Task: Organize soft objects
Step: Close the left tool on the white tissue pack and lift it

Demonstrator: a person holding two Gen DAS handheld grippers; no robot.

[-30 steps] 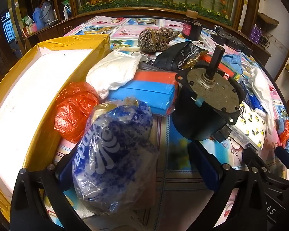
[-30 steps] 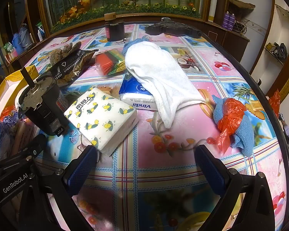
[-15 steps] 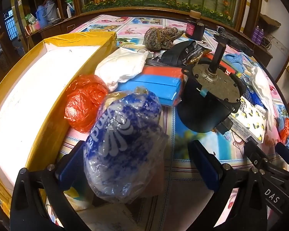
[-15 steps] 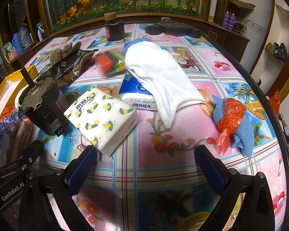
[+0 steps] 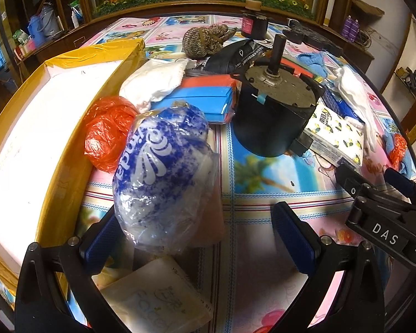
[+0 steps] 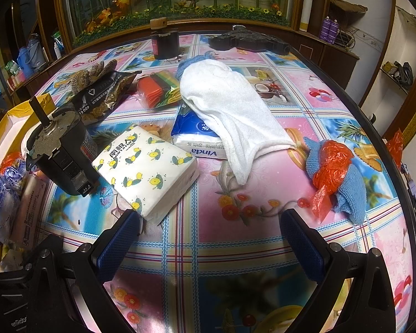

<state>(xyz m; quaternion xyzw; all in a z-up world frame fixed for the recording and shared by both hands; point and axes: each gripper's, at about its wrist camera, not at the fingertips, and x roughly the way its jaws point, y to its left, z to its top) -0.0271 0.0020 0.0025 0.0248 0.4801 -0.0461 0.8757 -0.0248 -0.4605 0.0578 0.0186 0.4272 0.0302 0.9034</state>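
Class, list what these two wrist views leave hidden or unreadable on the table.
1. Left view: the pink packet behind the blue-and-white plastic bag; its shape is covered.
2. Left view: the pale packet at the bottom, blurred, print unreadable.
3. Right view: most of the Vinda tissue pack, draped by the white towel.

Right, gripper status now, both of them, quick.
Left gripper: open, a blue-and-white plastic bag between its fingers, not clamped.
Right gripper: open, empty, over the tablecloth.

left gripper point(image 5: 199, 230) spread wide, right gripper point(image 6: 210, 238) likewise
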